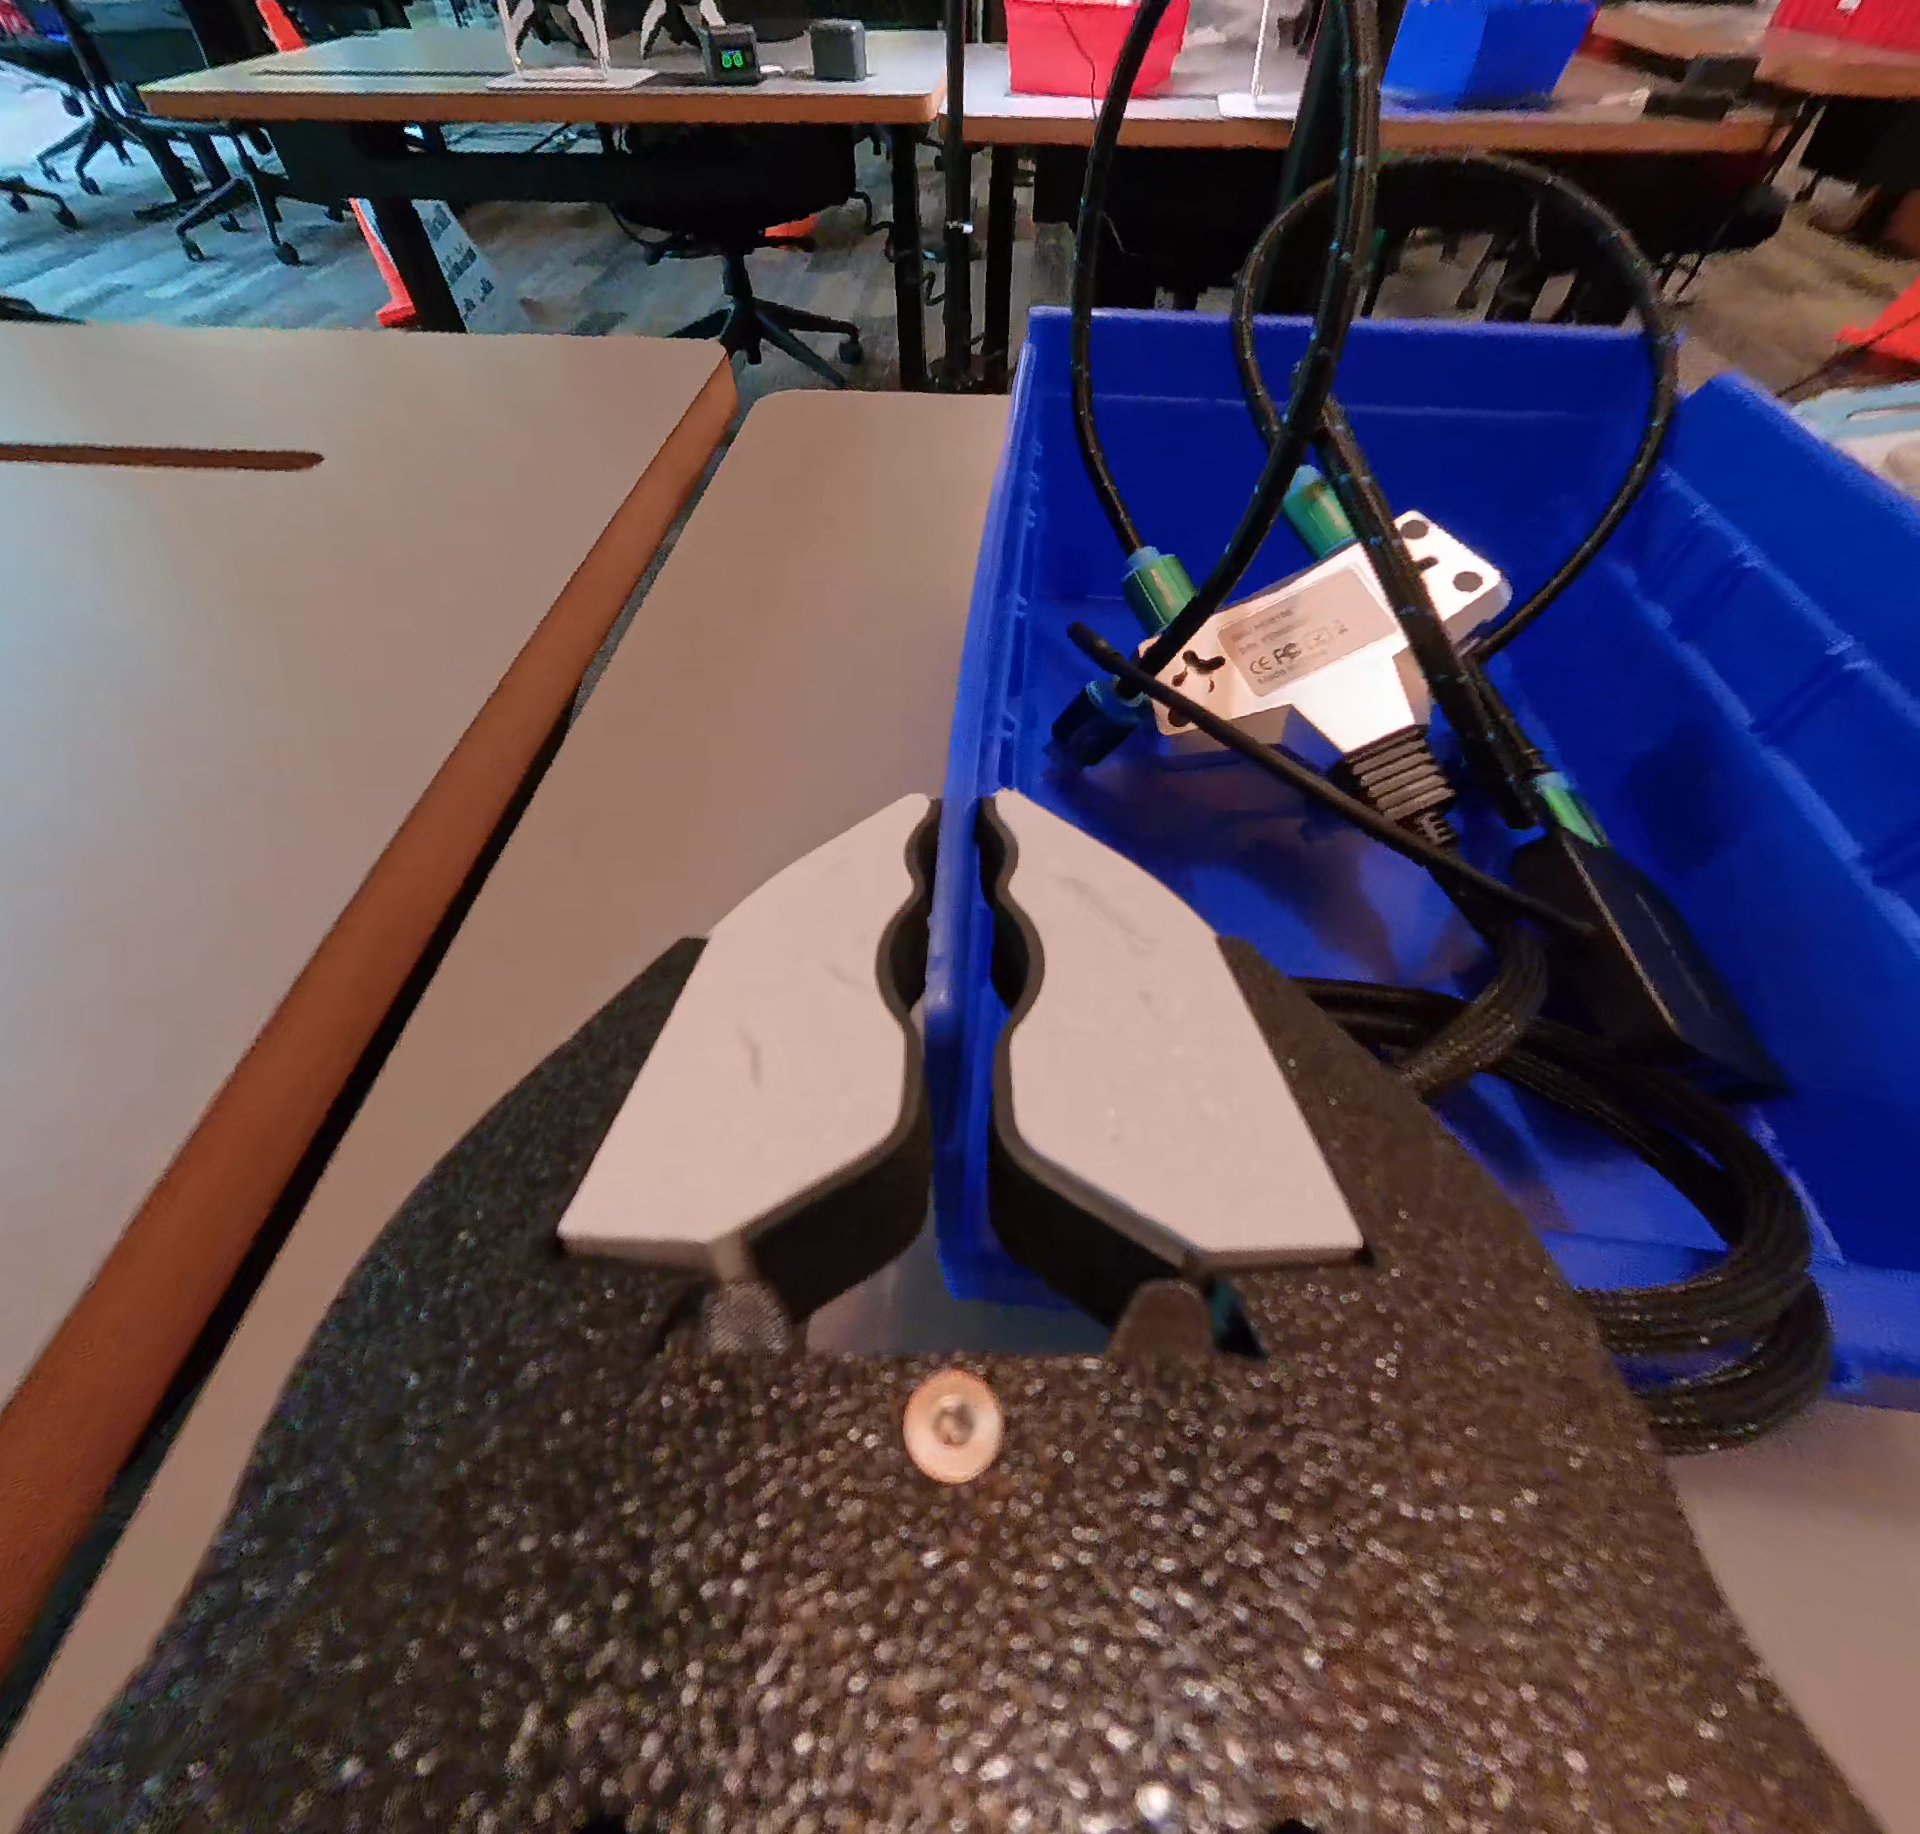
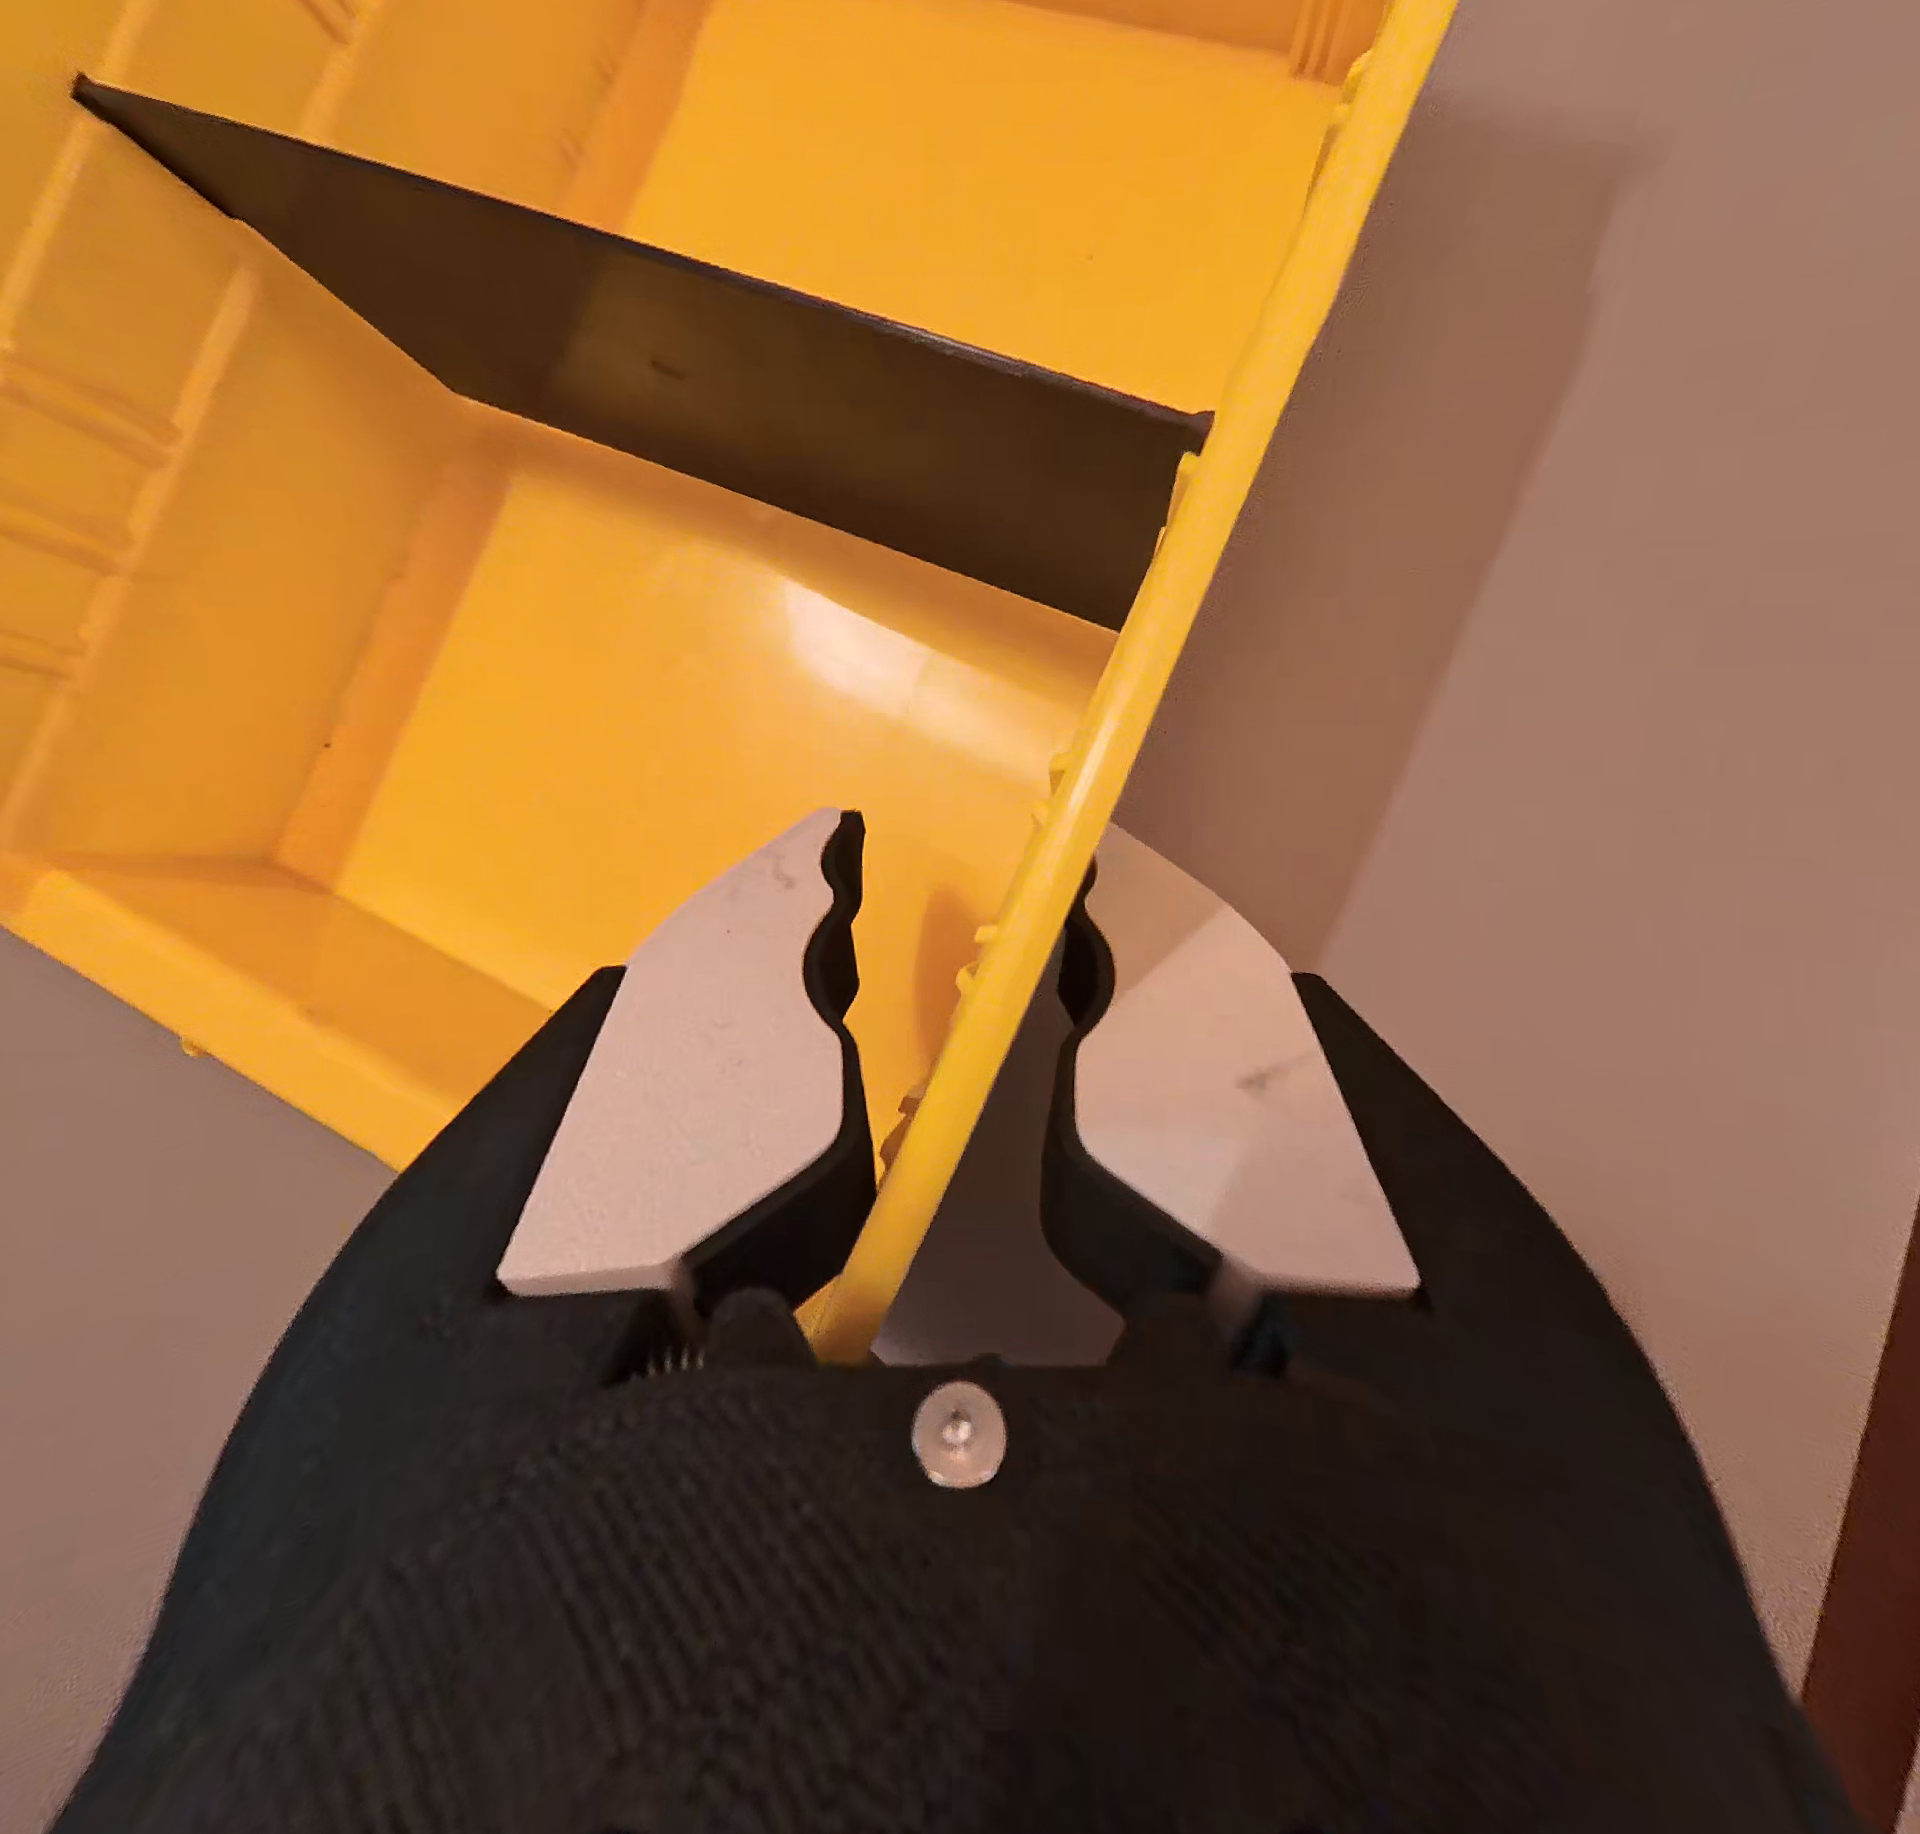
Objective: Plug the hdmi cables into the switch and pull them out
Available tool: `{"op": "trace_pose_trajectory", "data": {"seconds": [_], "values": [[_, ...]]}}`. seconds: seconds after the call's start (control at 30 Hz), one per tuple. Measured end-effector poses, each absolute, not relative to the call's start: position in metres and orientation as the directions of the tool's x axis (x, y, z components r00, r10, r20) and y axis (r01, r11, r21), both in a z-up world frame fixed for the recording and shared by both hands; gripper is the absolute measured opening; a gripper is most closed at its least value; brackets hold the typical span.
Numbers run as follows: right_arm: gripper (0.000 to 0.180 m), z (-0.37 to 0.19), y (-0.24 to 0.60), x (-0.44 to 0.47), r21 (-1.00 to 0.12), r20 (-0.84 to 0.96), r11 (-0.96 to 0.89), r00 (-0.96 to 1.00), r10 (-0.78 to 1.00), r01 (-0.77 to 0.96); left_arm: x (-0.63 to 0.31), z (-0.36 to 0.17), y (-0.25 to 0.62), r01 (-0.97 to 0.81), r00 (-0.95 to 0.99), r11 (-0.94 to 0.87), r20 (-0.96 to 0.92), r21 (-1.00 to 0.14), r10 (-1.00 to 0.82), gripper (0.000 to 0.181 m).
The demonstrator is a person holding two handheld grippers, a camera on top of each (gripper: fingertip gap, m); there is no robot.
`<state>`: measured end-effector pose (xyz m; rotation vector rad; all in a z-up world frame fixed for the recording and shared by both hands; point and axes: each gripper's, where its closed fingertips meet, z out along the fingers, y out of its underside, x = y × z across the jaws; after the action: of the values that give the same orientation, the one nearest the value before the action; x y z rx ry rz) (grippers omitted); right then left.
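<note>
Between the fingers of the left gripper (image 1: pixel 958 816) stands the near side wall of a blue bin (image 1: pixel 961 953), clenched from both sides. Inside that bin lies the silver HDMI switch (image 1: pixel 1320 641), tilted, with braided black HDMI cables (image 1: pixel 1101 257) looping up from green-collared plugs at its ports and a coil heaped beside it. The right gripper (image 2: pixel 971 849) straddles the side wall of a yellow bin (image 2: pixel 1205 537), fingers parted, with a black divider (image 2: pixel 727 402) across it. Both bins sit on the pale worktop (image 1: pixel 810 641).
</note>
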<state>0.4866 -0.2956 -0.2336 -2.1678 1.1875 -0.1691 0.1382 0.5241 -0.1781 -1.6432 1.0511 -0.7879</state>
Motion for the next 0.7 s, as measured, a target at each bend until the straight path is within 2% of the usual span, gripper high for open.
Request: {"op": "trace_pose_trajectory", "data": {"seconds": [0.17, 0.2, 0.23, 0.33, 0.4, 0.47, 0.53, 0.63, 0.7], "values": [[0.041, -0.230, -0.294, 0.494, -0.654, -0.152, -0.369, 0.593, -0.791, -0.660, 0.139, -0.176, 0.525, -0.325, 0.352, -0.085, -0.037, -0.942, -0.935, 0.008], [0.046, -0.228, -0.296, 0.495, -0.667, -0.127, -0.366, 0.583, -0.802, -0.649, 0.136, -0.170, 0.525, -0.321, 0.356, -0.072, -0.050, -0.944, -0.933, 0.018], [0.059, -0.226, -0.301, 0.496, -0.675, -0.088, -0.373, 0.572, -0.816, -0.636, 0.133, -0.159, 0.523, -0.299, 0.360, -0.051, -0.063, -0.953, -0.931, 0.024], [0.096, -0.203, -0.325, 0.497, -0.705, 0.153, -0.457, 0.513, -0.845, -0.542, 0.128, -0.115, 0.503, -0.236, 0.283, 0.078, -0.145, -0.969, -0.948, 0.026], [0.105, -0.173, -0.335, 0.492, -0.730, 0.319, -0.522, 0.456, -0.831, -0.441, 0.134, -0.100, 0.471, -0.271, 0.099, 0.215, -0.249, -0.938, -0.963, 0.035], [0.110, -0.145, -0.323, 0.476, -0.766, 0.353, -0.536, 0.465, -0.812, -0.356, 0.139, -0.108, 0.433, -0.375, -0.154, 0.370, -0.337, -0.850, -0.929, 0.047], [0.113, -0.125, -0.289, 0.448, -0.820, 0.287, -0.503, 0.562, -0.775, -0.274, 0.140, -0.128, 0.406, -0.469, -0.370, 0.545, -0.406, -0.695, -0.836, 0.055], [0.106, -0.108, -0.231, 0.400, -0.896, 0.168, -0.405, 0.709, -0.685, -0.179, 0.148, -0.155, 0.389, -0.486, -0.578, 0.749, -0.477, -0.451, -0.662, 0.057], [0.102, -0.108, -0.195, 0.366, -0.921, 0.119, -0.363, 0.790, -0.602, -0.138, 0.158, -0.172, 0.384, -0.497, -0.662, 0.789, -0.431, -0.360, -0.613, 0.062]]}}
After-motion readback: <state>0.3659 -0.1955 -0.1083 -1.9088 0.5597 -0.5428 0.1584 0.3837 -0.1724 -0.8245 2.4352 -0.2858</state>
